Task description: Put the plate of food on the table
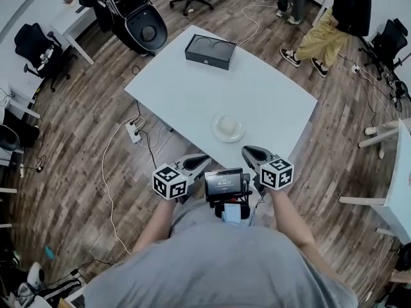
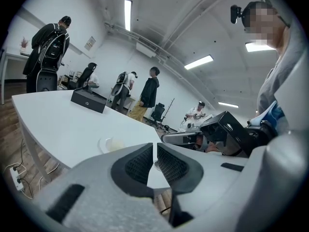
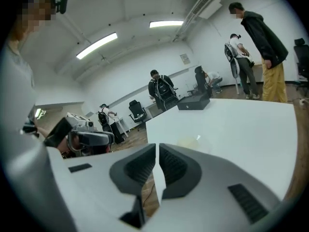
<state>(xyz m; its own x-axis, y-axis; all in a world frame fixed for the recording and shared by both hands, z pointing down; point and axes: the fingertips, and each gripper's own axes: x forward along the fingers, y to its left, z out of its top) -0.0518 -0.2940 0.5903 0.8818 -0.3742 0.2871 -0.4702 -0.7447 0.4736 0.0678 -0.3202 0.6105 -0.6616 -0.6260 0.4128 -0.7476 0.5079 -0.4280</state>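
A small clear plate with a pale round piece of food (image 1: pixel 228 126) rests on the white table (image 1: pixel 186 92), close to its near corner. It also shows as a pale plate (image 2: pixel 112 144) in the left gripper view and faintly as the plate (image 3: pixel 193 141) in the right gripper view. My left gripper (image 1: pixel 200 162) and right gripper (image 1: pixel 248 151) hover side by side just short of the table's near edge, both apart from the plate. The left gripper (image 2: pixel 155 149) has its pads together with nothing between them. The right gripper (image 3: pixel 158 151) is likewise shut and holds nothing.
A black box (image 1: pixel 210 51) sits at the table's far end. A power strip (image 1: pixel 133 131) and cables lie on the wooden floor to the left. Office chairs (image 1: pixel 37 52) and standing people (image 1: pixel 321 37) ring the table; another white table (image 1: pixel 399 185) stands at the right.
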